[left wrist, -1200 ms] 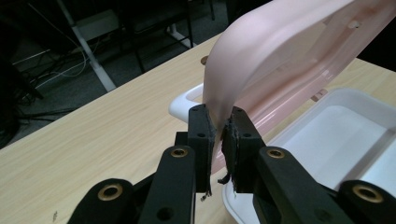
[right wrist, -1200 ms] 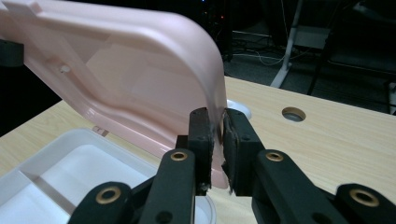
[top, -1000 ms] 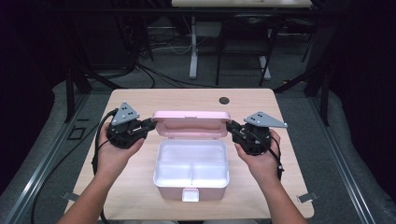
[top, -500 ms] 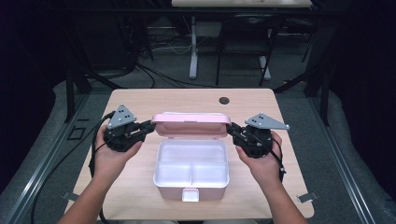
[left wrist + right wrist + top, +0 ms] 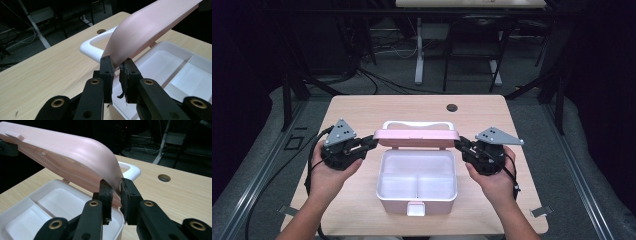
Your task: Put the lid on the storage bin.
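Lid [image 5: 417,137] — pink, tilted up, long axis across table [image 5: 362,107] — between both grippers.

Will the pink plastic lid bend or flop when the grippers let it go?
The pink plastic lid probably stays stiff: pinched only at both ends, it spans straight between the left gripper and right gripper. Let go, it would likely swing on its hinge over the white box.

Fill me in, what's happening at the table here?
A person holds the pink lid of a white lunch box with both grippers: left gripper shut on the lid's left edge, right gripper on its right edge. The lid is raised; the box's two compartments are empty. A white handle sits behind.
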